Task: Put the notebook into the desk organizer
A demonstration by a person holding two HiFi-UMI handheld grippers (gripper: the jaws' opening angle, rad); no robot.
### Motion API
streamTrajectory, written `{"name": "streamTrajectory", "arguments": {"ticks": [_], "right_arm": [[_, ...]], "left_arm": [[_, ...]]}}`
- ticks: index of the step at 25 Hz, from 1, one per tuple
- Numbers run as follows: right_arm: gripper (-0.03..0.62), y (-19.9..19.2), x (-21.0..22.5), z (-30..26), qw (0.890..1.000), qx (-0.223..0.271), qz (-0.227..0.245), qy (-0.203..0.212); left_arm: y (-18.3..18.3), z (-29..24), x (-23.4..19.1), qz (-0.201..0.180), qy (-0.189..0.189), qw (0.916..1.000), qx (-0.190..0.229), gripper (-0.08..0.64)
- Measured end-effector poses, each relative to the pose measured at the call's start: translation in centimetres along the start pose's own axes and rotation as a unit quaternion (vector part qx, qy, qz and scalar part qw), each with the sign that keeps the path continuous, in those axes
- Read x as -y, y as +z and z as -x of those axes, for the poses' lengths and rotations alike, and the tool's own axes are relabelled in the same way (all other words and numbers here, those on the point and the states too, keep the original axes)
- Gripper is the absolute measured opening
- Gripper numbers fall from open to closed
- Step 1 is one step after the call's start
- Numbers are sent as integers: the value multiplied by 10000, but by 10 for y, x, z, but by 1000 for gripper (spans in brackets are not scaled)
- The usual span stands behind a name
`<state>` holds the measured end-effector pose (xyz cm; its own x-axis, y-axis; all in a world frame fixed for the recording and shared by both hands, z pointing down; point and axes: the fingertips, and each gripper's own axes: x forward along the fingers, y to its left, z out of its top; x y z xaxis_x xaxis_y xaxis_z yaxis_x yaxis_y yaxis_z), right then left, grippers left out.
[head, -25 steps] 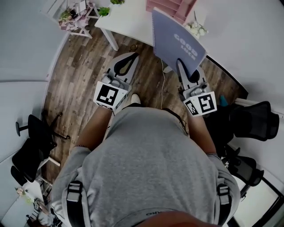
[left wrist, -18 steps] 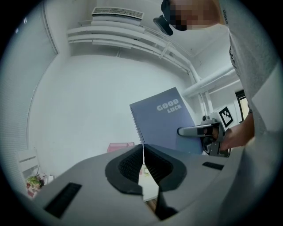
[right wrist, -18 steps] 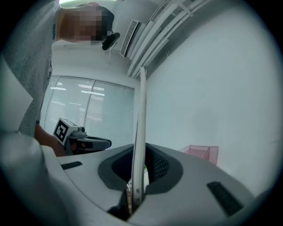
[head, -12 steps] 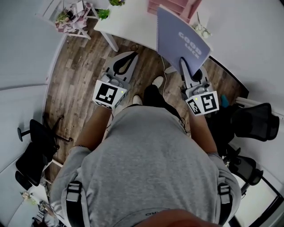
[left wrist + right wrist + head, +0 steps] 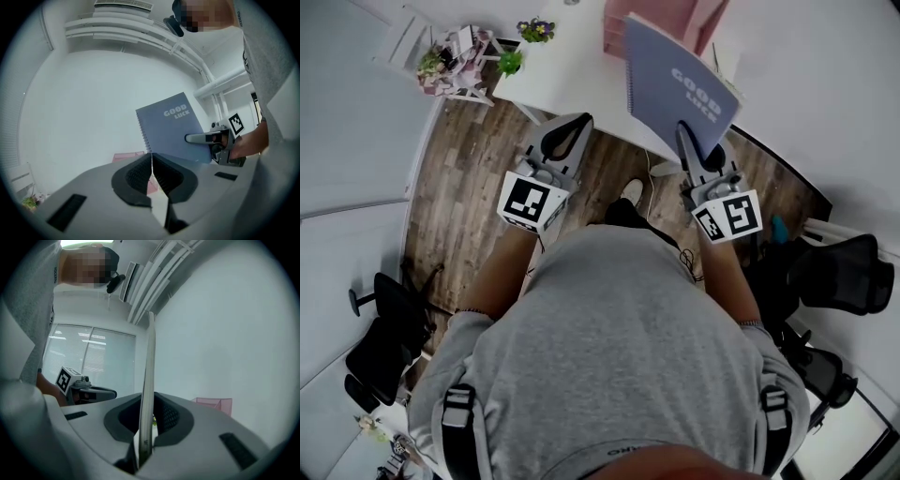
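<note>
While the right gripper (image 5: 145,427) views its pinched notebook (image 5: 150,362) edge-on, the closed, empty left gripper (image 5: 151,171) sees the cover.

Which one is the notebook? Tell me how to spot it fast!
Find the white desk at the top of the head view, with the pink organizer on it. Right in front, the right gripper holds the notebook up in the air. It is the only flat blue-grey thing, with a spiral edge and white words GOOD LUCK.
</note>
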<state>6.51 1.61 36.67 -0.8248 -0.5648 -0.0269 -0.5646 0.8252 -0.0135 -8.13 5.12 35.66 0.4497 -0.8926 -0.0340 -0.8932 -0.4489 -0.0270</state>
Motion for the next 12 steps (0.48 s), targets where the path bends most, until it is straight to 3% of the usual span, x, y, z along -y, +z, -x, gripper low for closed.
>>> {"name": "streamTrajectory", "arguments": {"ticks": [12], "right_arm": [[40,13,96,-32,9999,96,-51,33]], "left_arm": [[10,-102,-13,-118,41,9999,-40,26]]}}
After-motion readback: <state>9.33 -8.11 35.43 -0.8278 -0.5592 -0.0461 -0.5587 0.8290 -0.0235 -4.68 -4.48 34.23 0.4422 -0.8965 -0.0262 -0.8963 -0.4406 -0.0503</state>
